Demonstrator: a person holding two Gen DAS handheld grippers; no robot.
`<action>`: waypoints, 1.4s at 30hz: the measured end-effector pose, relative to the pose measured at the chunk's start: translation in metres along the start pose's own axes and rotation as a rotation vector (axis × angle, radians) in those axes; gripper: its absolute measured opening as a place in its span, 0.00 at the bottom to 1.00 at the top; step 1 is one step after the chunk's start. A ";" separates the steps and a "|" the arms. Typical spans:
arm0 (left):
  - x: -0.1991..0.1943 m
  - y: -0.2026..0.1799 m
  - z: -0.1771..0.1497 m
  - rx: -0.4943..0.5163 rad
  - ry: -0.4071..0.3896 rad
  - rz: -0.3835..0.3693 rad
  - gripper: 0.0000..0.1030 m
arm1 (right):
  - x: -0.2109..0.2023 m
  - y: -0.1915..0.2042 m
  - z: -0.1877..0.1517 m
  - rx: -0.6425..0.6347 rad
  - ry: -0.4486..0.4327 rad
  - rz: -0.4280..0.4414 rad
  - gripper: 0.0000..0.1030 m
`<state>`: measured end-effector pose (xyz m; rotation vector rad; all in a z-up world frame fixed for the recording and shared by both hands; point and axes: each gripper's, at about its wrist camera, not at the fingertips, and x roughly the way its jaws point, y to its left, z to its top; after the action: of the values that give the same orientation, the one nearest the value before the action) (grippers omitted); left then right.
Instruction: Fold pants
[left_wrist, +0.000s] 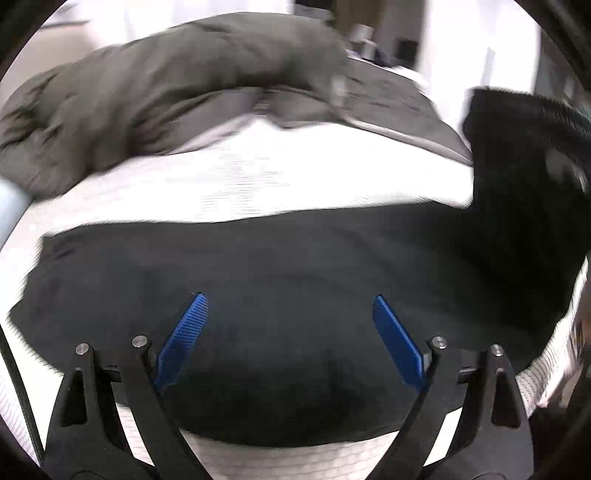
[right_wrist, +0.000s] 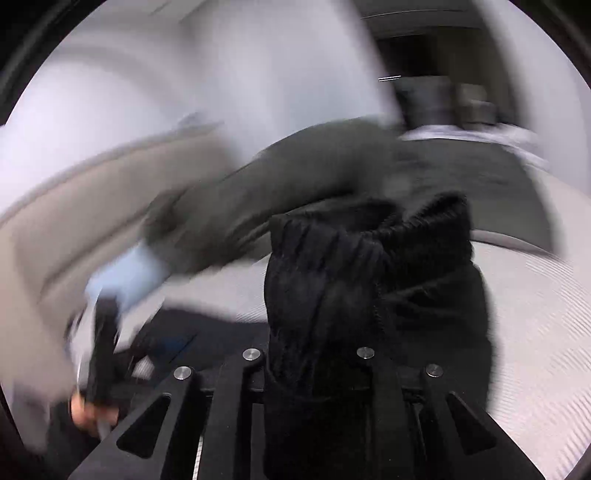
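Black pants (left_wrist: 288, 280) lie spread across a white mattress (left_wrist: 240, 181). My left gripper (left_wrist: 290, 314) hovers just above them, its blue pads (left_wrist: 184, 332) wide apart and empty. In the right wrist view my right gripper (right_wrist: 314, 369) is shut on the bunched elastic waistband of the pants (right_wrist: 369, 266) and holds it lifted above the bed. That raised waistband also shows at the right edge of the left wrist view (left_wrist: 517, 166). The right view is blurred by motion.
A grey-brown duvet (left_wrist: 147, 85) is heaped along the far side of the bed. A dark sheet (left_wrist: 391, 99) lies at the far right. The person's light blue sleeve (right_wrist: 129, 273) and left tool (right_wrist: 103, 350) show at the left of the right view.
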<state>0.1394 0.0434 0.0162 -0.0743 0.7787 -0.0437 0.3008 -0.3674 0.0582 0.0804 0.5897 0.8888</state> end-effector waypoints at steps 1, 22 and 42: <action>-0.004 0.018 -0.001 -0.025 -0.008 0.024 0.87 | 0.031 0.027 -0.001 -0.074 0.087 0.071 0.38; 0.021 -0.028 -0.040 0.281 0.165 0.035 0.90 | -0.025 -0.089 -0.106 -0.032 0.450 -0.122 0.76; 0.065 0.007 0.037 -0.119 0.148 -0.113 0.89 | -0.036 -0.123 -0.089 0.212 0.302 -0.017 0.75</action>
<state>0.2113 0.0475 -0.0036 -0.2303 0.9240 -0.1110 0.3242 -0.4878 -0.0381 0.1340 0.9653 0.8254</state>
